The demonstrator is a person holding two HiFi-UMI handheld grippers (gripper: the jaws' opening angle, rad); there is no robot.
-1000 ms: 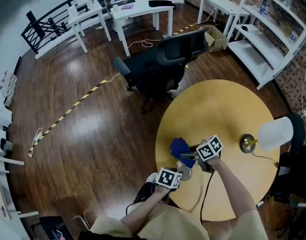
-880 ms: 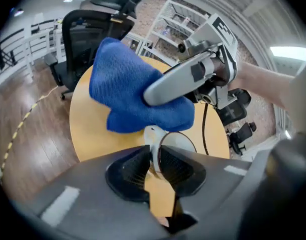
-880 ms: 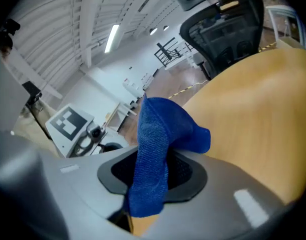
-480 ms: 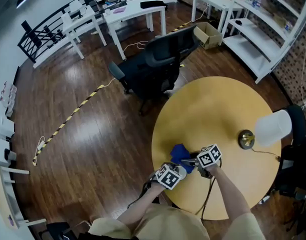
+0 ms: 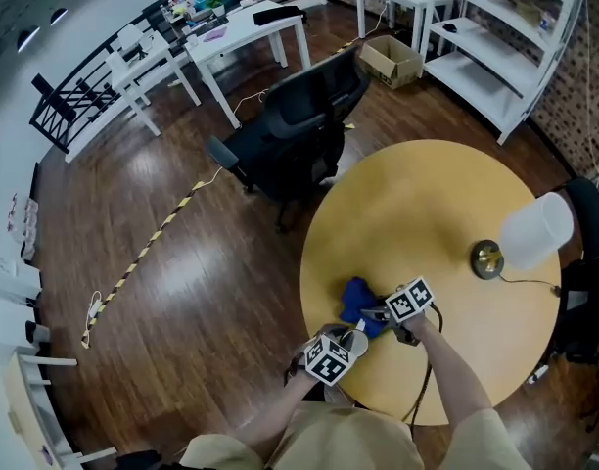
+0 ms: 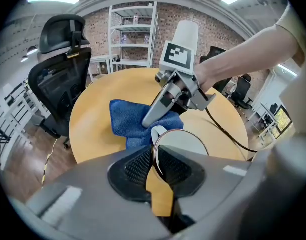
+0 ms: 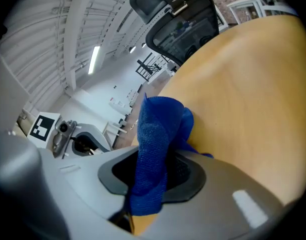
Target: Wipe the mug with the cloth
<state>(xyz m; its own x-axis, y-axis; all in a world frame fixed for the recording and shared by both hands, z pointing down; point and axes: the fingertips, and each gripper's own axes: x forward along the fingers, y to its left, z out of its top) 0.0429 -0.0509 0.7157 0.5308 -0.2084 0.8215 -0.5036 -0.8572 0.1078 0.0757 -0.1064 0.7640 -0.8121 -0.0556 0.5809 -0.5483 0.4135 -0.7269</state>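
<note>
At the near edge of the round yellow table (image 5: 446,204), on the person's left, the left tool (image 6: 154,166) is clenched on the mug (image 6: 185,143). Its two dark pads pinch the thin rim and wall of the mug between them, one pad inside and one outside. The mug's mouth opens toward the table's middle in the left gripper view. Whether its base rests on the table cannot be told.

Just beyond the mug, a little further in from that near edge, lies the blue cloth (image 5: 356,297), bunched up. The right tool (image 7: 152,171) is clamped on it: a thick fold of the cloth runs up between its pads and fills the gap. The rest of the cloth spreads on the table toward the left edge. The right tool reaches in from the person's right, and its jaw tips point down beside the mug.

Farther off, near the table's right edge, stands a lamp (image 5: 534,231) with a white shade and a brass base.

Past the far-left edge, a black office chair (image 5: 299,125) stands on the dark wood floor. Behind it are white tables (image 5: 236,32), a cardboard box (image 5: 391,60) and white shelves (image 5: 485,57).
</note>
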